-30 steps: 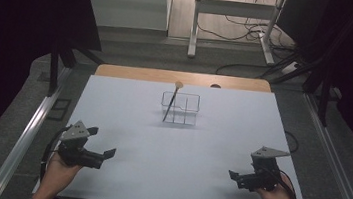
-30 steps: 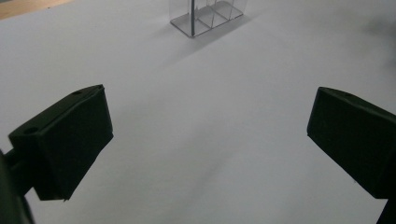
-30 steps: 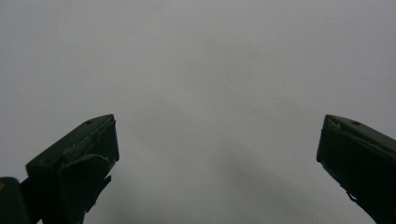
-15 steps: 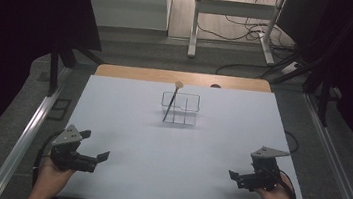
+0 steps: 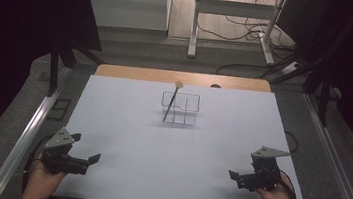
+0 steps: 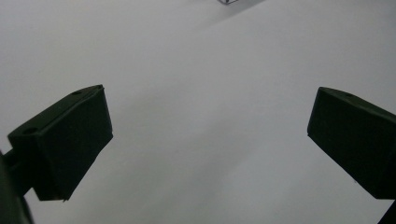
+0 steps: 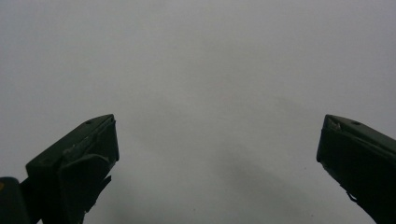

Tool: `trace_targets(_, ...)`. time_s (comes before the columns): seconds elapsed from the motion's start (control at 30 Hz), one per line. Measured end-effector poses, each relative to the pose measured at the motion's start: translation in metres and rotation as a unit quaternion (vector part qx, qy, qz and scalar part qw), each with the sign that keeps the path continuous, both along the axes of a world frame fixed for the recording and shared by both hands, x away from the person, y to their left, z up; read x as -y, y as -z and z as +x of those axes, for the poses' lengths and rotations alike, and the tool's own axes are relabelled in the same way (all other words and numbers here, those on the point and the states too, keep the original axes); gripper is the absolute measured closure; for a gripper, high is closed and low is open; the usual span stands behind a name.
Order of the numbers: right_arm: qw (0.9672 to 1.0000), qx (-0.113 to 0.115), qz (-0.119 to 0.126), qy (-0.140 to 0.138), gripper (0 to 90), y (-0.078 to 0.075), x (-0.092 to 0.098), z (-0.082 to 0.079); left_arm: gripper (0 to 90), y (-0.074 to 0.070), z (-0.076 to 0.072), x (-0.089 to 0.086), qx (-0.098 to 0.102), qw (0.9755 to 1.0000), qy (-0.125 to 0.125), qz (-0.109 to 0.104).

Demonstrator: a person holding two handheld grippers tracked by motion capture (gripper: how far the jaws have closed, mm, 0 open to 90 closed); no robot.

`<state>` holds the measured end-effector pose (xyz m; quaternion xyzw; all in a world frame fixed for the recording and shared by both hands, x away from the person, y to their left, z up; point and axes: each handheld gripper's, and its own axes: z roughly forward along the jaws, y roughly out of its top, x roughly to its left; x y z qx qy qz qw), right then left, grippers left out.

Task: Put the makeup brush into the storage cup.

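A clear wire-edged box (image 5: 180, 108) stands at the back middle of the white table (image 5: 174, 149). A thin stick with a round pale tip (image 5: 171, 102) leans out of its left compartment. My left gripper (image 5: 91, 160) rests near the front left corner, held by a hand, its jaws wide apart over bare table (image 6: 210, 116). My right gripper (image 5: 234, 177) sits near the front right corner, also open, with nothing between its jaws above the white surface (image 7: 215, 116). A corner of the box (image 6: 227, 2) shows at the top of the left gripper view.
A wooden strip (image 5: 182, 77) borders the table's far edge. Metal rails (image 5: 30, 128) run along both sides. Behind the table stand a white frame's legs (image 5: 234, 15) and cables on the floor. Dark curtains hang at left and right.
My left gripper has drawn back toward the front left corner of the table. The right gripper has barely moved. Box and stick are unchanged.
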<state>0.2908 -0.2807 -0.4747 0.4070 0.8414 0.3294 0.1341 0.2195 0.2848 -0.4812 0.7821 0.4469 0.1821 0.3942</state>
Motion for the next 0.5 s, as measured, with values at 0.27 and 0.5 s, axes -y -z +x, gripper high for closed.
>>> trace_targets(0.27, 1.0, -0.001, -0.001, 0.0, 0.0, 0.0, 0.0, 0.0, 0.5, 0.007, -0.004, -0.015, -0.008, 0.9992, -0.027, 0.028)
trace_targets(0.5, 1.0, -0.001, -0.001, 0.0, 0.0, 0.0, 0.0, 0.0, 0.5, 0.014, -0.005, -0.03, -0.025, 0.998, -0.049, 0.033)
